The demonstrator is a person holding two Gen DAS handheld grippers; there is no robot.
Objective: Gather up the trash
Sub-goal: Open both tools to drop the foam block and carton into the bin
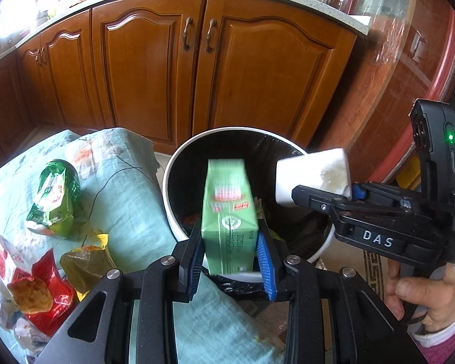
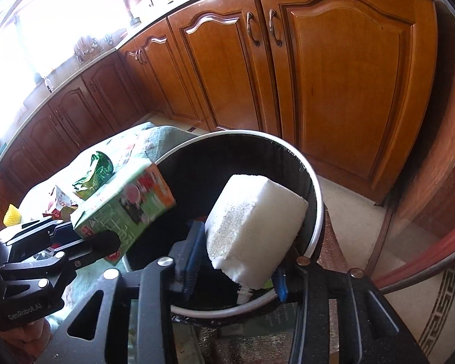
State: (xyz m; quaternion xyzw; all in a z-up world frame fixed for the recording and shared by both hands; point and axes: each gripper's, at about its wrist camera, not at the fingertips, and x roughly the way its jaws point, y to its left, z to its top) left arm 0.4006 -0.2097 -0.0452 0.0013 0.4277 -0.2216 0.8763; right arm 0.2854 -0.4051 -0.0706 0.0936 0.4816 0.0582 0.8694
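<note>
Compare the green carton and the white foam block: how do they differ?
The green carton is printed and tall; the white foam block is plain and chunkier. The carton sits between the left gripper jaws, the block between the right gripper jaws. Both hang over the bin.

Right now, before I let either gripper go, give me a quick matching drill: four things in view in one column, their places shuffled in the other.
Things:
1. green carton
2. white foam block
3. red wrapper
4. black-lined bin

Places:
A. lying on the pale green cloth
B. between the left gripper fingers, over the bin
C. on the floor, before the wooden cabinet doors
D. at the right gripper, over the bin

Pairs: 1-B, 2-D, 3-A, 4-C
</note>
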